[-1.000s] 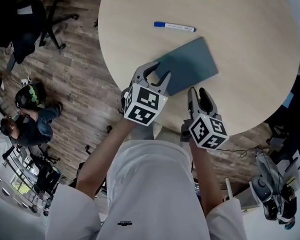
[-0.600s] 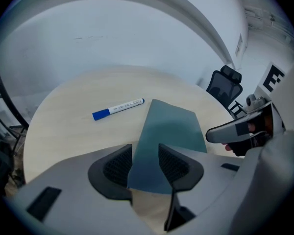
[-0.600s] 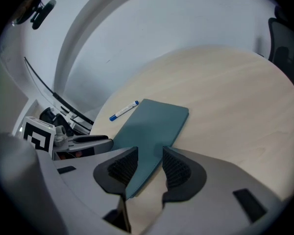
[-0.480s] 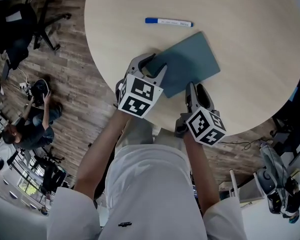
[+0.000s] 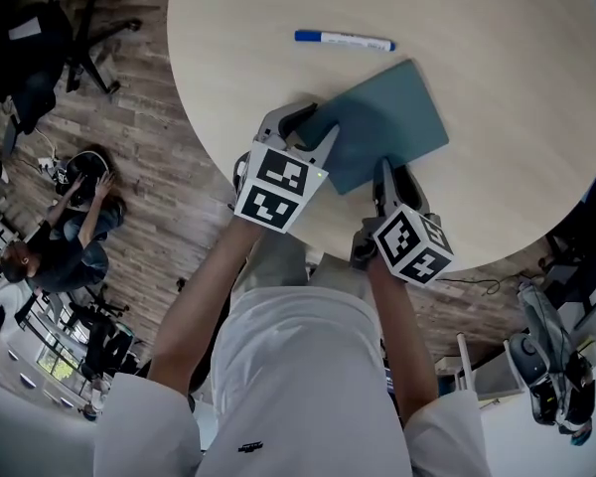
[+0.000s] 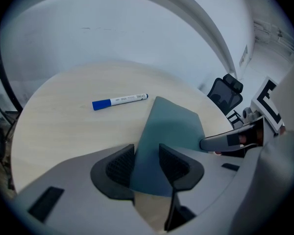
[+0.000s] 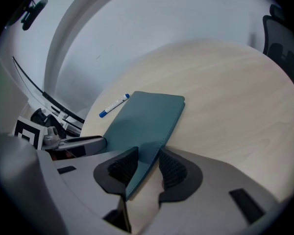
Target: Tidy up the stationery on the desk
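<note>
I am holding both tools low over the near side of the round table (image 5: pixel 517 38), where the teal notebook (image 5: pixel 387 117) is lying flat with its long axis running diagonally away from me, up and to the right in the head view. Its near short end is pointing back at my hands, so each one is working a corner of it. The left hand-held gripper (image 6: pixel 146 164) has just been opening and is now standing as wide as it goes, straddling the near left corner without its pads pressing on the cover. The right hand-held gripper (image 7: pixel 143 168) is also standing apart, with the near right corner and long edge running up between its jaws, and I am seeing no clamp there either. The blue-capped marker (image 5: pixel 343 40) is lying beyond the notebook's far left side, crosswise to my reach and well apart from both tools, the left one being nearer.
</note>
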Available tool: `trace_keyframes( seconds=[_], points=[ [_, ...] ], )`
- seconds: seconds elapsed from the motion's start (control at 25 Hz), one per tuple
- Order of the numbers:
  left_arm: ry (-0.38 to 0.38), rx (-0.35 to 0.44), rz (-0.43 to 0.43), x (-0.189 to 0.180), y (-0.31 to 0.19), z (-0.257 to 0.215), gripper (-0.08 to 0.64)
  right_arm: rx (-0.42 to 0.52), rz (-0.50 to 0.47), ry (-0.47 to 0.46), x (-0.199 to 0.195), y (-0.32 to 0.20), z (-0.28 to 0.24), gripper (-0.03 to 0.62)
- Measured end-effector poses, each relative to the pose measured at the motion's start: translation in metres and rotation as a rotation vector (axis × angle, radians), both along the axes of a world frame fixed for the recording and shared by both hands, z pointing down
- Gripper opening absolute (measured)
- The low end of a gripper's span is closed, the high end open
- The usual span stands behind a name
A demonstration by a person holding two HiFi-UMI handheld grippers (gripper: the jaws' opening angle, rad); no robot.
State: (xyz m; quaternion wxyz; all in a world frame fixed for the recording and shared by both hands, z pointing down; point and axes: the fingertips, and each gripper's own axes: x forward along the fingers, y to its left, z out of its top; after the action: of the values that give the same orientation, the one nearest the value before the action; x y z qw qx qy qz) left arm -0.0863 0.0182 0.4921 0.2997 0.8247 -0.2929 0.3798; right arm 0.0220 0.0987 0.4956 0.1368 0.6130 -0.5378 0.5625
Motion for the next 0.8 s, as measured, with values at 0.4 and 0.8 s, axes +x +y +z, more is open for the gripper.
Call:
trace_keyframes(
  seconds=[0.4, 0.8],
  points=[
    [0.026, -0.060, -0.089, -0.003, 0.010, -0.001, 0.135, 0.032, -0.089, 0.090, 0.007, -0.001, -0.009, 0.147],
    [0.037, -0.093, -0.184, 0.011, 0.041, 0.001, 0.129, 0.050, -0.259, 0.125, 0.034, -0.009, -0.013, 0.147]
  ],
)
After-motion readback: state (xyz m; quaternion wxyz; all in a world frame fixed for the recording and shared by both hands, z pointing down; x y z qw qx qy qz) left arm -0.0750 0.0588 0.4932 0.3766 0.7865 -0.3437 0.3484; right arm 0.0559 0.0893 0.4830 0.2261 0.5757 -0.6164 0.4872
